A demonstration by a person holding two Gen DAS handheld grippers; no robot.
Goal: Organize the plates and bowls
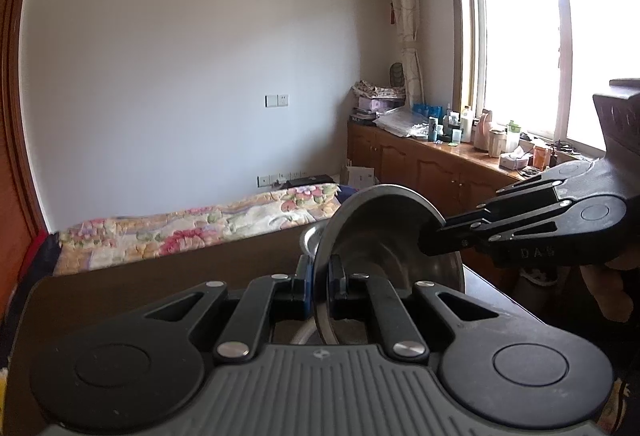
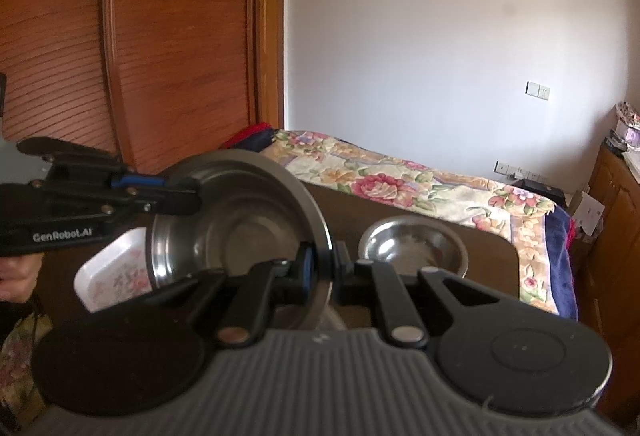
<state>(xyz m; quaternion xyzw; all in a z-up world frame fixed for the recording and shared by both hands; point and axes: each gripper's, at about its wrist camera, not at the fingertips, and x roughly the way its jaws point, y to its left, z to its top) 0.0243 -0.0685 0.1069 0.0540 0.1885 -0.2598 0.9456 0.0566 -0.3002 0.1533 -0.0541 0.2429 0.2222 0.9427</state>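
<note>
We hold one large steel bowl (image 2: 240, 232) on edge above the dark table (image 2: 492, 256), each tool clamped on its rim from opposite sides: the left tool (image 1: 318, 272) and the right tool (image 2: 322, 268). Only the right wrist view shows the bowl's shiny inside, a white floral square dish (image 2: 116, 272) lying on the table behind the bowl, and a hand (image 2: 16, 272) on the left tool. Both views catch a smaller steel bowl (image 2: 414, 246) beyond the large one, but the left wrist view only as a sliver.
</note>
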